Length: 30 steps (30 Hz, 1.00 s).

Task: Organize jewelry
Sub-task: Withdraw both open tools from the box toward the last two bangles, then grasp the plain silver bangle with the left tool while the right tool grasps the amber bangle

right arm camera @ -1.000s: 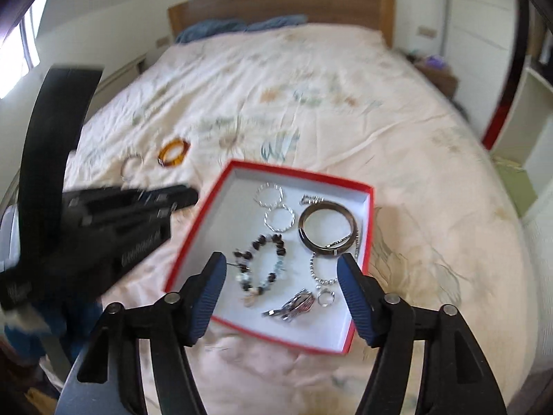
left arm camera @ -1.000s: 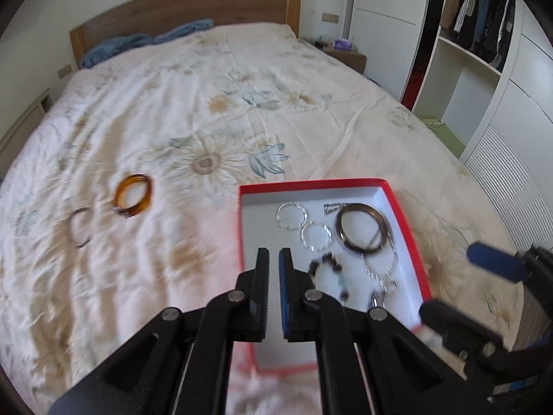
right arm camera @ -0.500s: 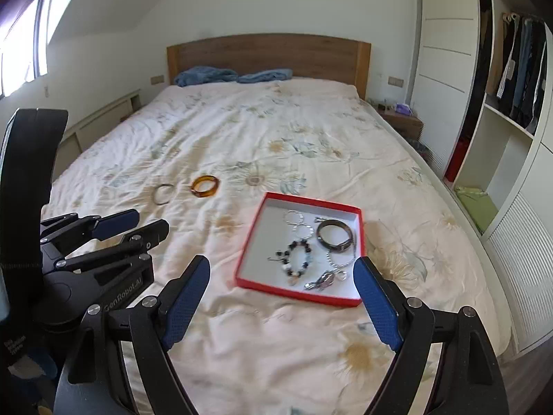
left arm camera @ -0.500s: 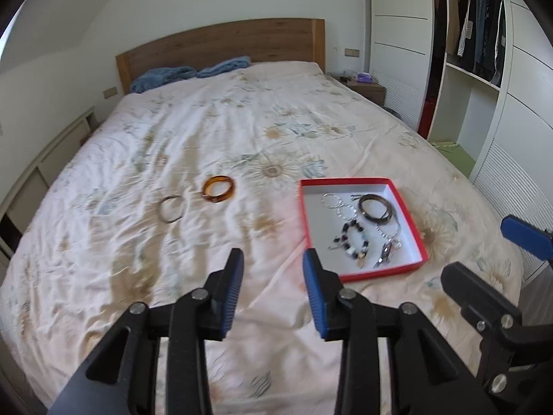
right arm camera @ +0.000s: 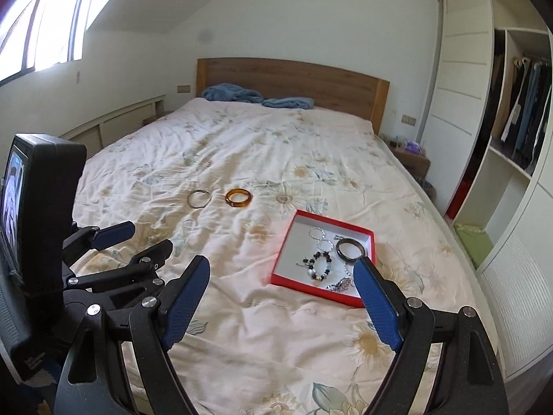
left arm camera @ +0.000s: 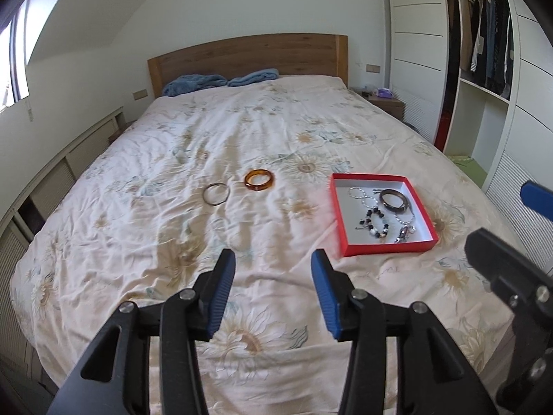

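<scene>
A red box with a white floor lies on the bed and holds a dark bangle, a beaded bracelet, silver rings and chains. An amber bangle and a thin metal bangle lie loose on the quilt to the box's left. My left gripper hangs over the near quilt, its jaws opening with nothing between them. My right gripper stands wide open and empty, well short of the box.
The flowered quilt covers a wide bed with a wooden headboard and blue pillows. A nightstand and an open wardrobe stand on the right. Low cabinets run along the left wall.
Both grippers have pulled back and up from the red box, so the whole bed shows. The left jaws went from shut to open; the right jaws widened.
</scene>
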Available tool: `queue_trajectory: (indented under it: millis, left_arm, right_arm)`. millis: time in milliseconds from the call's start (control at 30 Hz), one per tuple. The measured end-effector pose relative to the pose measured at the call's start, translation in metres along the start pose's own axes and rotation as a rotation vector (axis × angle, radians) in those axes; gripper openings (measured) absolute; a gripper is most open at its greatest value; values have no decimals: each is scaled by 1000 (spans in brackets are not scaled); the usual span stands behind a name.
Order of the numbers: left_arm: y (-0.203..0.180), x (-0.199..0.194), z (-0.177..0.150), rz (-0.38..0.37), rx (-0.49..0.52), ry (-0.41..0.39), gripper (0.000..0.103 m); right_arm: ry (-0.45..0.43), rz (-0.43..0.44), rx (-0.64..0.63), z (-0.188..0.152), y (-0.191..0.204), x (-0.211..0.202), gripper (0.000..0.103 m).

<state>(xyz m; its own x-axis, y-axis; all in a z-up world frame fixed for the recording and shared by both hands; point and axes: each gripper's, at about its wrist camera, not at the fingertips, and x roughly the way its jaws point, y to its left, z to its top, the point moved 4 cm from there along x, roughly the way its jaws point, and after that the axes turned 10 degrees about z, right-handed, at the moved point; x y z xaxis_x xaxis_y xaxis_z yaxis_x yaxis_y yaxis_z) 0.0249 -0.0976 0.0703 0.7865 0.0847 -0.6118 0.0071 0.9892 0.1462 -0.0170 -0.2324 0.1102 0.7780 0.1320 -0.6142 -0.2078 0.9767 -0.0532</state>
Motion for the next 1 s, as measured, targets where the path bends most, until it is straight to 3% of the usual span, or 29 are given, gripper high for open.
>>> queue_trajectory:
  millis: [333,500,733,1000]
  left_arm:
    - [33,-14,-7,6,-73,-50,44]
    - [40,-7,-7,12,-73,-35,44]
    - [63,40,-7,6,-119,56,44]
    - [95,144,11,4,-201,176,44]
  right_arm:
    - [-28,30,-67,7,26,-10,84]
    - [-27,45,-84,11,34,-5,84]
    - [5,108,-19,16,18,32,84]
    - [97,212,58,35,-2,133,75]
